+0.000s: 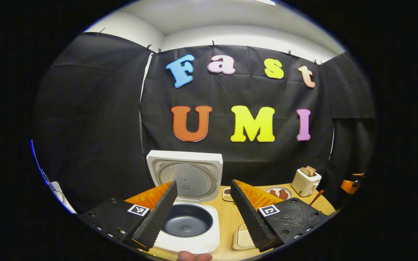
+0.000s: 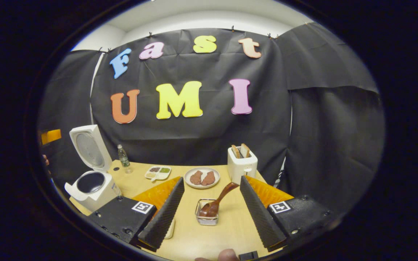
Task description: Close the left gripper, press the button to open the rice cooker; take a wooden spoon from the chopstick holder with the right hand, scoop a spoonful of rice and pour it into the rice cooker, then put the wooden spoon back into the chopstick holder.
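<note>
Rice cooker [image 1: 189, 221] sits on the wooden table [image 2: 227, 224] with its lid [image 1: 185, 175] standing upright and its dark inner pot bare, seen in the left gripper view right between and just beyond the fingers of the left gripper [image 1: 203, 214]. Those fingers are spread wide and hold nothing; neither pad touches the cooker. A fingertip of the person's hand [image 1: 193, 256] peeks in at the bottom edge. In the right gripper view, the right gripper [image 2: 210, 214] also stands wide open and empty above the table. Just ahead of it, between its fingers, the chopstick holder [image 2: 207, 215] holds the wooden spoon [image 2: 218, 201], which leans with its handle tilted up to the right. A flat cream-coloured object lies beside the left finger, partly hidden. Farther back sit a plate [image 2: 202, 178] with two brown pieces, a small divided dish [image 2: 158, 172], a white toaster [image 2: 242, 164] with bread in its slots, and a small bottle [image 2: 123, 157] near the cooker's lid.
</note>
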Action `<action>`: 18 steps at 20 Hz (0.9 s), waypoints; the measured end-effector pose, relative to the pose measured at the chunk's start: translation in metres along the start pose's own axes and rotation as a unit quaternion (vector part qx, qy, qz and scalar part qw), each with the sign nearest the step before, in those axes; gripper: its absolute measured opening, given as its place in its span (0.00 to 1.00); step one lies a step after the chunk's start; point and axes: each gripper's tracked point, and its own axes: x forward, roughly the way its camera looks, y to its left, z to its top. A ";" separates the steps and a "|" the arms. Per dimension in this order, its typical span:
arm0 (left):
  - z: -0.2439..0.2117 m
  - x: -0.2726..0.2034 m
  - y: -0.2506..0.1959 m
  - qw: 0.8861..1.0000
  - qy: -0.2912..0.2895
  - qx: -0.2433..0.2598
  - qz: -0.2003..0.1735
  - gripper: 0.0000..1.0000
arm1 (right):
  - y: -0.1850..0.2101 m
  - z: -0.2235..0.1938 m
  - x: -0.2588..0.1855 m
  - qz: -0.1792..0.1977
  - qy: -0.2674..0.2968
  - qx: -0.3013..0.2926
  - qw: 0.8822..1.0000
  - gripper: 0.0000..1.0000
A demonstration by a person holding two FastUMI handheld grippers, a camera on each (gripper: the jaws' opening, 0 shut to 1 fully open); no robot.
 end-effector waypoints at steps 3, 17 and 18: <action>-0.002 0.006 -0.010 1.000 0.005 0.015 0.003 0.95 | -0.007 -0.030 0.033 0.017 0.025 -0.008 1.000 1.00; -0.027 0.021 -0.022 0.993 0.080 0.006 0.085 0.95 | -0.026 -0.148 0.197 0.059 0.166 0.116 0.978 0.73; -0.029 0.019 -0.022 0.993 0.084 0.009 0.086 0.95 | -0.026 -0.148 0.201 0.060 0.166 0.117 0.977 0.61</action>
